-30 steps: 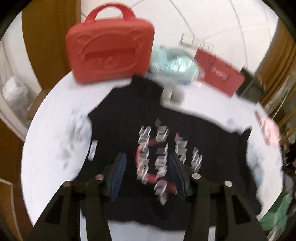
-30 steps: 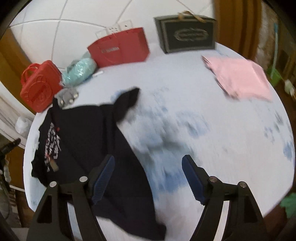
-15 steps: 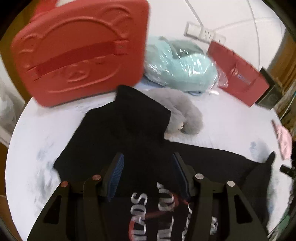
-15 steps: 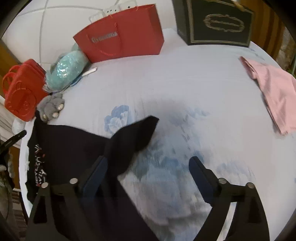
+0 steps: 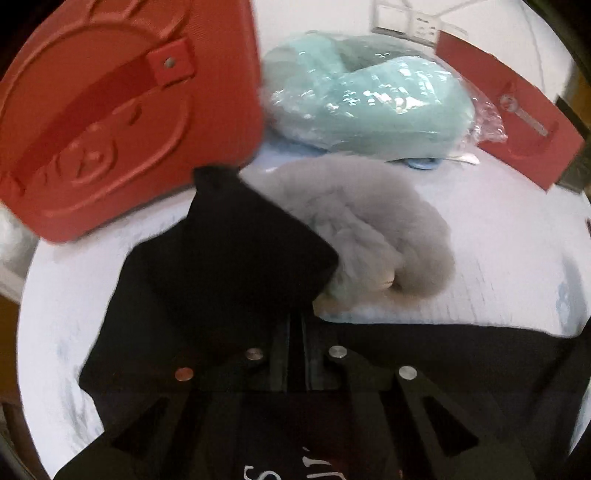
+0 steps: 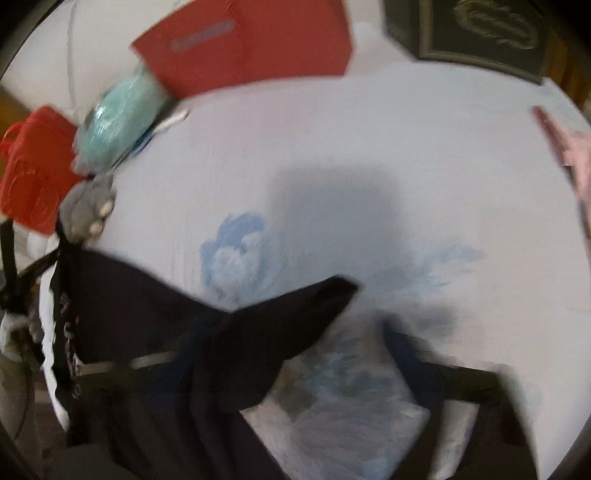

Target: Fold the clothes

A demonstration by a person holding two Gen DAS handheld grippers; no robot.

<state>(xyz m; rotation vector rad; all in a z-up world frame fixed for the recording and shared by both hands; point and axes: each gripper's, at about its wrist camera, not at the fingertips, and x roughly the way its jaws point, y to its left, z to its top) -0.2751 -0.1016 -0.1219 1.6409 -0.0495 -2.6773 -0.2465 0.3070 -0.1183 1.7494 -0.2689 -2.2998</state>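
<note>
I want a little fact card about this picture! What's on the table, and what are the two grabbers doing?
Clothing: black T-shirt spread on the white table
Left gripper: shut on the shirt's sleeve
Right gripper: open, blurred, by the other sleeve
Toy: grey plush touching the shirt's sleeve
Behind the toy: mint bundle in plastic
Bags: red case, red paper bag
Far side: dark box, pink cloth

The right tongs (image 6: 306,354) are blurred and partly behind the black shirt (image 6: 258,343), so their opening is unclear. The shirt's white print (image 5: 258,474) is cut by the lower edge.
</note>
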